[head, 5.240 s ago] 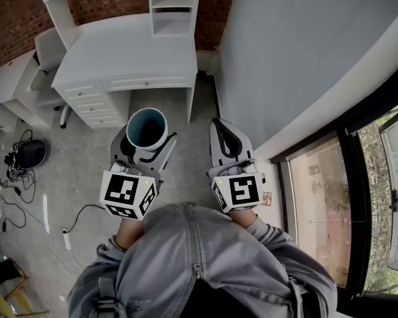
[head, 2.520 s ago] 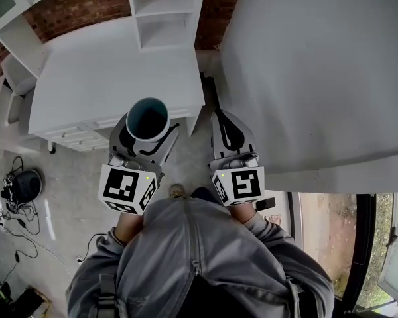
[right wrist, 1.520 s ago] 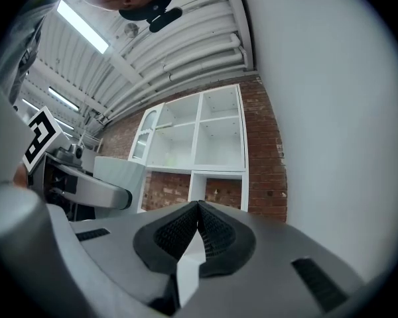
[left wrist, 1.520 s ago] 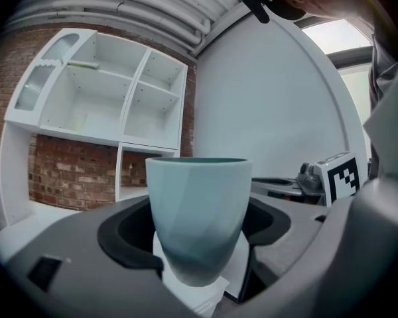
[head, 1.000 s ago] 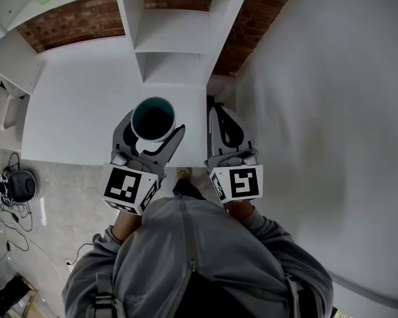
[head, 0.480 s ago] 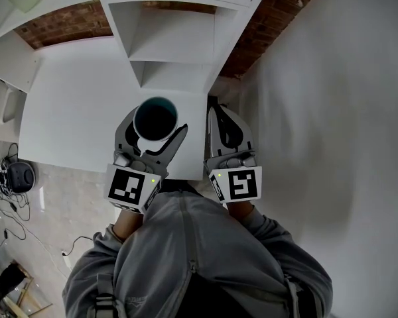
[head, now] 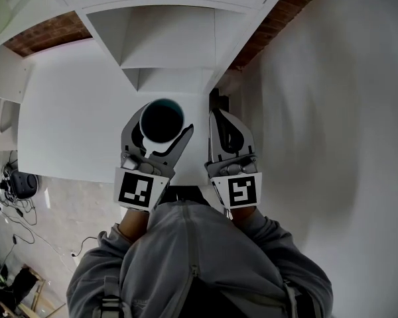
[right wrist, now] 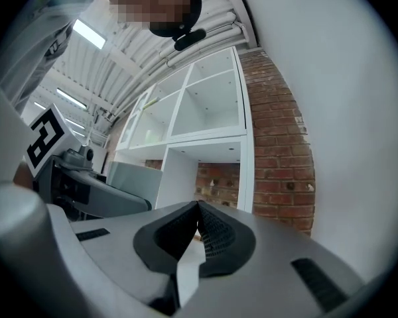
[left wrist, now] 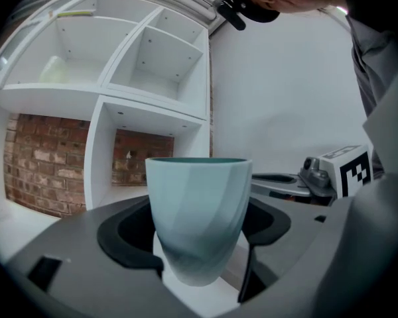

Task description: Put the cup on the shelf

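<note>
Left gripper (head: 159, 128) fingers grip the teal cup (left wrist: 198, 217): keep it upright and enter the shelf (left wrist: 152, 111) level. Right gripper (right wrist: 198, 209) fingers are closed, empty.

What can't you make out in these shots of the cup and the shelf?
- Inside of the cup: head view, too dark to see any contents.
- Far side of the cup: left gripper view, faces away.
- Top of the shelf: head view, cut off by the upper edge.
- Lowest shelf floor: right gripper view, hidden behind the right claw.
</note>
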The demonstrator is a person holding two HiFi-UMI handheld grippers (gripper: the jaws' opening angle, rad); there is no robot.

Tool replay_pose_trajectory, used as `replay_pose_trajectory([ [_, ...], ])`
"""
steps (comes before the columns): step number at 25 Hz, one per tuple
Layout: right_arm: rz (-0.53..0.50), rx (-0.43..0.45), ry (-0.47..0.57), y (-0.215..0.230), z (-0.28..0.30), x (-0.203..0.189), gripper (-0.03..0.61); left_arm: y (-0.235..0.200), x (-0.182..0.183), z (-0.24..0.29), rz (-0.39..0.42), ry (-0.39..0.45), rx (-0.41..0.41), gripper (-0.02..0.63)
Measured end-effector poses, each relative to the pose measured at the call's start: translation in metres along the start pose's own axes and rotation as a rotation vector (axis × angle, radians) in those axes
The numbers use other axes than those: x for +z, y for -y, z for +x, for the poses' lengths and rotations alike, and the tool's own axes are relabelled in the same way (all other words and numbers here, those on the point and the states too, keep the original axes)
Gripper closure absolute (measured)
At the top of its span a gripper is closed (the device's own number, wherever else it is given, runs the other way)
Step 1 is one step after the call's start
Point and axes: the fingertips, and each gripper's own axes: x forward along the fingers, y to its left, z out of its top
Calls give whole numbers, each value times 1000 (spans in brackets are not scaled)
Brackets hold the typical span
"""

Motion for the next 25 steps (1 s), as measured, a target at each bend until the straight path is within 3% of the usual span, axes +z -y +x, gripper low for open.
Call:
replay_pose_trajectory([
  [13, 42, -81, -49, 23, 41, -69, 551, -40, -66, 63, -20, -61, -45, 247],
  [22, 37, -122, -89, 33, 40, -107, 551, -39, -104, 90, 94, -73, -95, 247],
  [25, 43, -137, -100, 38, 41, -121, 551, -38, -115, 101, 98, -70, -106, 247],
])
